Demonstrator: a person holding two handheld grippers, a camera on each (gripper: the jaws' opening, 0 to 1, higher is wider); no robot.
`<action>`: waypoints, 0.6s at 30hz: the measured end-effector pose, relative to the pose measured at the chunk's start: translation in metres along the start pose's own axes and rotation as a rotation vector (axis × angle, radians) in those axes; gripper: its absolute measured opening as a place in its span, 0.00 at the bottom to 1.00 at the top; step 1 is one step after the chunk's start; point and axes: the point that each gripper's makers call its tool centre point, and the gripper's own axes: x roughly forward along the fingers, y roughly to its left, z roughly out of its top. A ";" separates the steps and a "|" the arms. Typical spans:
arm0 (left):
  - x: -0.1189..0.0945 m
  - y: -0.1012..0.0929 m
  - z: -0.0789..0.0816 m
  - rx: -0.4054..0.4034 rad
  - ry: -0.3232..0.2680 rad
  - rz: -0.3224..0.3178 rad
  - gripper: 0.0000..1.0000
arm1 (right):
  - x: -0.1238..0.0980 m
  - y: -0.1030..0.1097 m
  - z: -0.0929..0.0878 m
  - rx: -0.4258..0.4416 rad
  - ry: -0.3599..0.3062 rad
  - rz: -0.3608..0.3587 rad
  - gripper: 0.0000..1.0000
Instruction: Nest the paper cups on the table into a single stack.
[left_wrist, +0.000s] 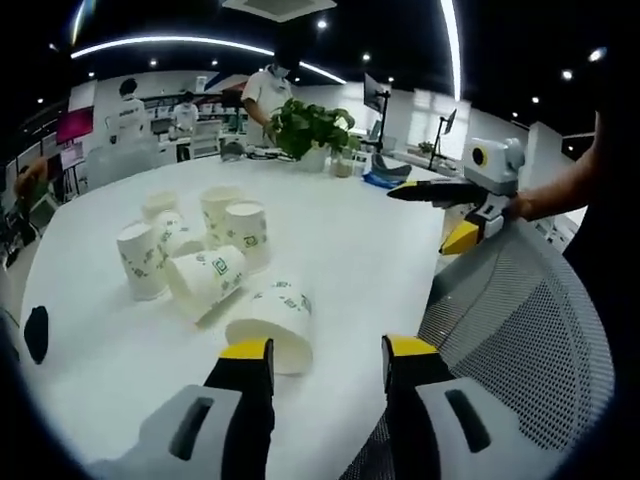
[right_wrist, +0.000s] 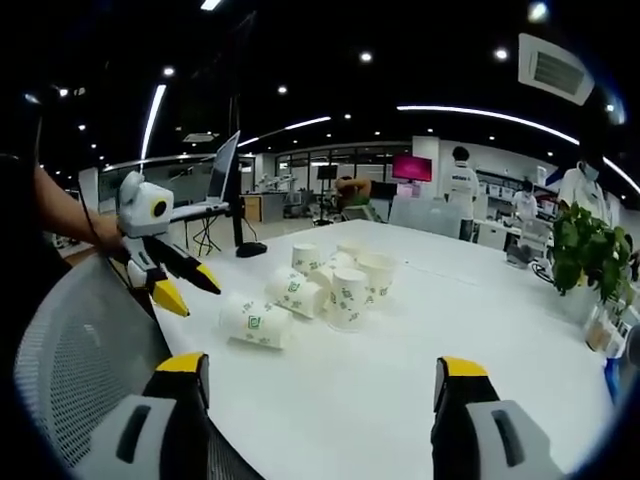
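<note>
White table (left_wrist: 360, 250) carries a loose cluster of paper cups (left_wrist: 205, 245), some upright and some tipped on their sides, with a mesh chair back (left_wrist: 520, 320) at its near edge. Left gripper (left_wrist: 328, 365) hangs with jaws apart, the nearest tipped cup (left_wrist: 275, 325) just ahead of its left jaw, untouched. Right gripper (right_wrist: 325, 385) is likewise spread and empty, well short of the cups.

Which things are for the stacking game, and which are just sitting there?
For the job:
- white paper cups with green print, some upright, some tipped over
- left gripper
- right gripper

Just lying about:
- leafy green potted plant
- grey mesh chair back
- round white table
</note>
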 end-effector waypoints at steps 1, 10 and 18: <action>0.001 0.002 0.001 -0.011 -0.005 -0.001 0.41 | 0.000 0.000 0.000 -0.001 0.000 0.000 0.94; 0.009 0.013 -0.005 -0.089 -0.023 -0.001 0.37 | 0.000 0.001 0.001 -0.010 -0.004 0.001 0.91; 0.015 0.016 -0.012 -0.134 -0.022 0.004 0.30 | 0.000 0.001 0.001 -0.009 -0.005 0.005 0.90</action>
